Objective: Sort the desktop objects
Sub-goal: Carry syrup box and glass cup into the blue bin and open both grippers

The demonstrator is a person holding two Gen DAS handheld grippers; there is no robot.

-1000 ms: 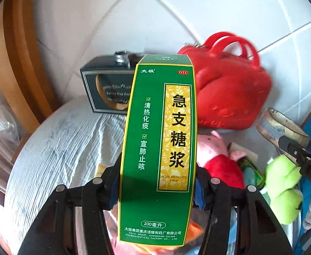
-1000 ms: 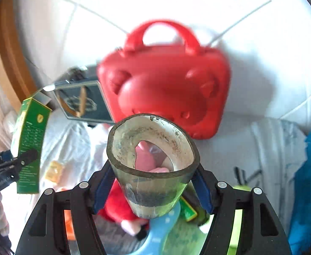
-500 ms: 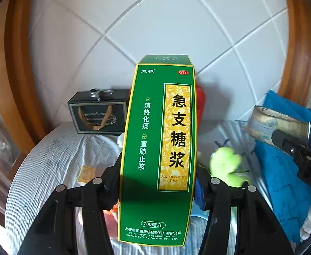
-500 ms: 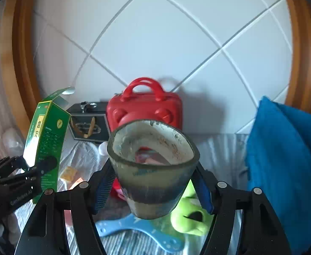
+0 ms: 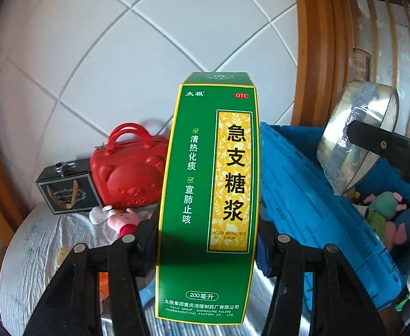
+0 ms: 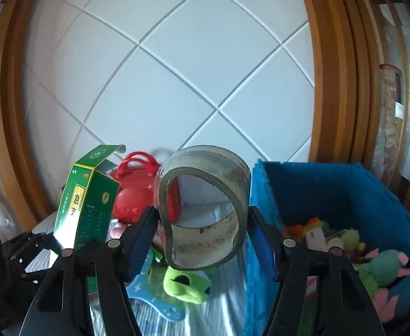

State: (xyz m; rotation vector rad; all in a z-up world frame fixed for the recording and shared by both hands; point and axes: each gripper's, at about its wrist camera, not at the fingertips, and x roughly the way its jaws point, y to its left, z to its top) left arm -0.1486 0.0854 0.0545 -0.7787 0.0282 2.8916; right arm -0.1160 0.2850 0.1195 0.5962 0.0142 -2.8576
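**Two items carried toward the blue bin**

The left hand-held gripper (image 5: 207, 247) is clamped on the lower part of a green syrup carton (image 5: 209, 196), which stands upright between its pads, top flap loose. The right hand-held gripper (image 6: 202, 232) has a roll of tape (image 6: 202, 207) between its pads, squeezed slightly oval; its jaws are closing a little further on it.

In the right wrist view the blue bin (image 6: 353, 193) sits at about 3 o'clock of the roll, open-topped, with plush toys (image 6: 386, 266) already inside. On the table (image 6: 221, 308), a green plush (image 6: 185, 282) lies at 6 o'clock of the roll, and a red bear-face case (image 5: 126, 173) stands back at 10 o'clock near the tiled wall.

To do the drop well, I would judge it best to bring each item fully over the bin's near rim before letting go, roll first since it is closer. Keep the carton upright and clear of the wall. Release low, so that neither one bounces out or catches the rim.
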